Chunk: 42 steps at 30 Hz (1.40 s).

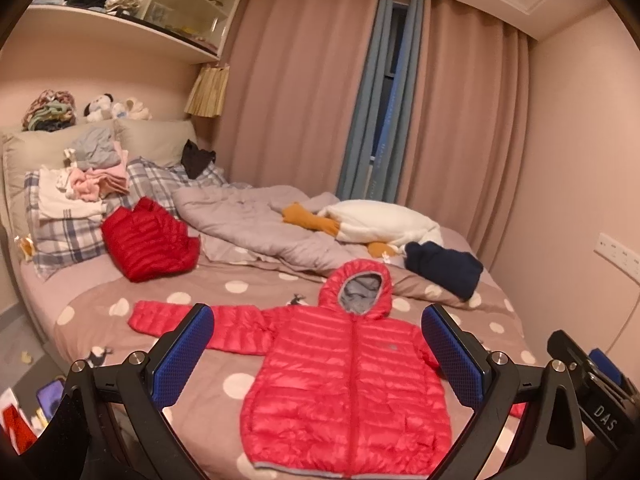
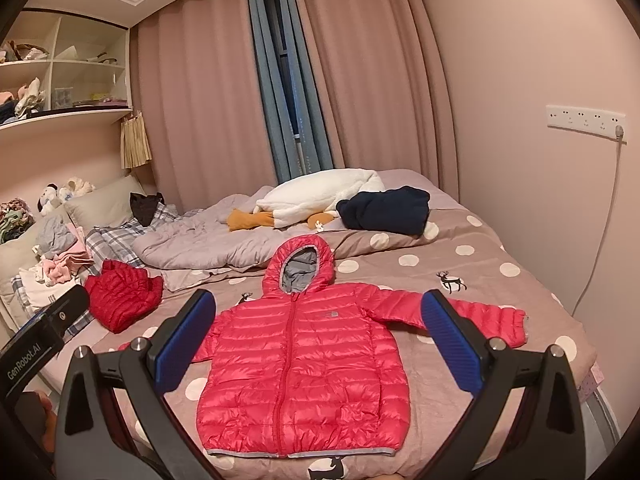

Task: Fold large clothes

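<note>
A pink-red hooded puffer jacket (image 1: 344, 384) lies flat and zipped on the polka-dot bed cover (image 1: 248, 288), front side up, hood toward the far side, both sleeves spread out. It also shows in the right wrist view (image 2: 304, 364). My left gripper (image 1: 318, 354) is open and empty, held above the jacket's near part. My right gripper (image 2: 318, 344) is open and empty, also above the jacket. The right gripper's body shows at the right edge of the left wrist view (image 1: 596, 392).
A folded red puffer garment (image 1: 148, 240) lies at the left of the bed. A dark navy garment (image 1: 444, 266), a white plush goose (image 1: 380, 224) and a crumpled grey duvet (image 1: 256, 220) lie behind the jacket. Stacked clothes (image 1: 84, 184) sit on plaid pillows. A wall stands at the right.
</note>
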### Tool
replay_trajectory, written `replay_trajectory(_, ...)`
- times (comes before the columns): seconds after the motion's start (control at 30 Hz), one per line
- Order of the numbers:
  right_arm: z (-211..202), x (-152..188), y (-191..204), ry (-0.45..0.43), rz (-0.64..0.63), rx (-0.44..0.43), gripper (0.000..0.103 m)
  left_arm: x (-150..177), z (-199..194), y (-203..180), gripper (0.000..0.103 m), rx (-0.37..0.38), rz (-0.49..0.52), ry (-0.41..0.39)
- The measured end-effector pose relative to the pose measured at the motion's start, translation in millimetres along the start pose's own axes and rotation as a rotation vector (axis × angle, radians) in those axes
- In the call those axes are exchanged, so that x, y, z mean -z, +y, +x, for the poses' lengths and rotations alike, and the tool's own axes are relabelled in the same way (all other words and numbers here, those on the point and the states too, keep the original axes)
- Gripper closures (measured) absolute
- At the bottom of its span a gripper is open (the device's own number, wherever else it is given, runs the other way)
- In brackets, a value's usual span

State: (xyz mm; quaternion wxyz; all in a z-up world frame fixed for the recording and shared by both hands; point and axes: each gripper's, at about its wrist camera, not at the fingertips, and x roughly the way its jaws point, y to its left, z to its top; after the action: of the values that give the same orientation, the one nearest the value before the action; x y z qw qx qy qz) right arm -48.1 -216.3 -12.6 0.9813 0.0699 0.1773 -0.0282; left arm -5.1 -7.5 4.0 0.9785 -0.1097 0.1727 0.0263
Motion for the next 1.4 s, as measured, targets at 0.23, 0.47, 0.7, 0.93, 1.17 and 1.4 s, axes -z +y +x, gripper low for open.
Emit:
replay_trajectory(0.23,4,1,0,0.008,0.003,0.018,0.000,2,5,0,0.000,-0.022,-0.007,0.013)
replay_trajectory(0.47,6,3,3,0.016,0.002,0.032,0.000,3,6,3,0.000,-0.025,-0.015,0.020)
replay_trajectory(0.7,8,4,6,0.021,-0.013,0.018,0.000,3,7,5,0.000,-0.036,-0.023,0.024)
replay_trajectory(0.93,8,4,10,0.017,-0.027,0.024,0.000,3,6,4,0.000,-0.036,-0.011,0.024)
replay_trajectory(1.17,9,4,12,0.018,-0.034,0.031,0.000,3,7,2,0.000,-0.051,-0.003,0.020)
replay_trajectory(1.4,9,2,12,0.014,-0.042,0.030,0.000,3,7,1,0.000,-0.048,0.000,0.025)
